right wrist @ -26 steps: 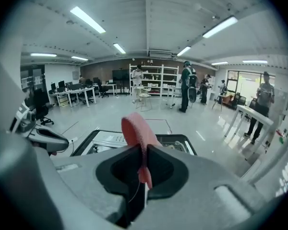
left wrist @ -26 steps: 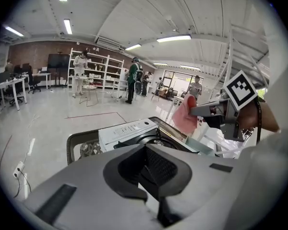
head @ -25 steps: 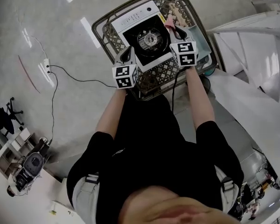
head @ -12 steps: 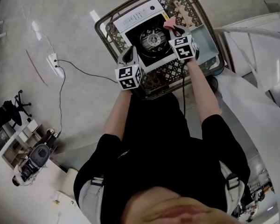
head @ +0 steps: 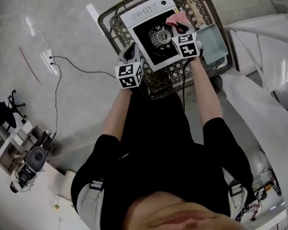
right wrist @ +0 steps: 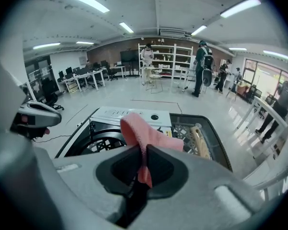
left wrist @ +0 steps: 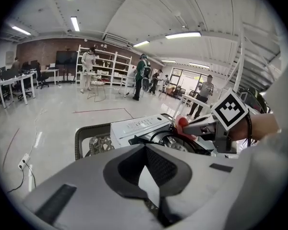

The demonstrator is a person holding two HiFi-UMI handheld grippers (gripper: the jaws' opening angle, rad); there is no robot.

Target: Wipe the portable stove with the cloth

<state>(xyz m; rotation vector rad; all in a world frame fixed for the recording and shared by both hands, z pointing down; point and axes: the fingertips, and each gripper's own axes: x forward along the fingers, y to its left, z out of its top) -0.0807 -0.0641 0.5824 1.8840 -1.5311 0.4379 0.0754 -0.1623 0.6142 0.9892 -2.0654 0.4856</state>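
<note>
The right gripper [head: 179,30] is clamped tight on the pink cloth [head: 174,19], over the far right of the stove [head: 149,14]; the left gripper [head: 130,53], jaws together and empty, hangs beside the stove's near left edge.

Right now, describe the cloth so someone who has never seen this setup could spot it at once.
Look for the dark-rimmed woven basket in front of the person; the white portable stove lies in it. At the stove's far right side, by the round burner, the right claw pinches the cloth. It is the only pink, soft thing there, unlike the tan wooden piece beside it.
</note>
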